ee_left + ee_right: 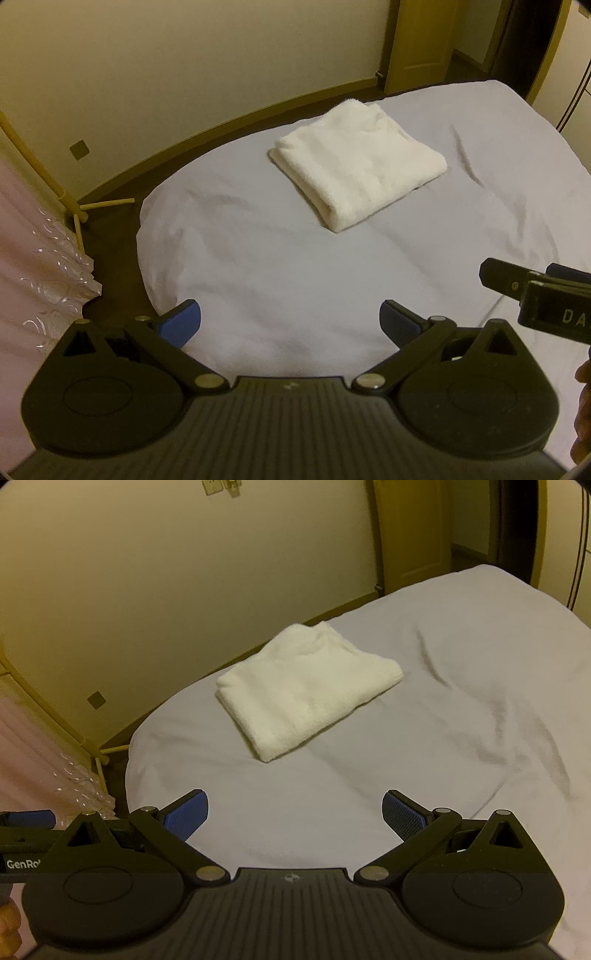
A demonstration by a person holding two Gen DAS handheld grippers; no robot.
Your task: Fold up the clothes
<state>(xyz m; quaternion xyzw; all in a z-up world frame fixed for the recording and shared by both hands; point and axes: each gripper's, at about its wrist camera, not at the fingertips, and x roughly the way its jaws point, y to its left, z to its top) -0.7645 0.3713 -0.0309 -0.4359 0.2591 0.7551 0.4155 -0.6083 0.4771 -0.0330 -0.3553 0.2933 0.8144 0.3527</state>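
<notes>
1. One white towel [360,162] lies folded into a thick square on the bed [258,266], which has a pale sheet.
2. Seen from the towel, the wall [184,66] and the dark floor strip are behind it, and both grippers are in front of it, well apart from it.
3. The left gripper [290,326] is spread wide and holds nothing; its blue pads [181,325] hang over the near edge of the bed.
4. The right gripper [294,814] is also spread wide and empty, above the sheet.
5. A pink curtain [33,258] hangs far to the left of the towel, beside a wooden stand [79,210].
6. Beyond the towel, to the right, a door [417,40] is visible.
</notes>
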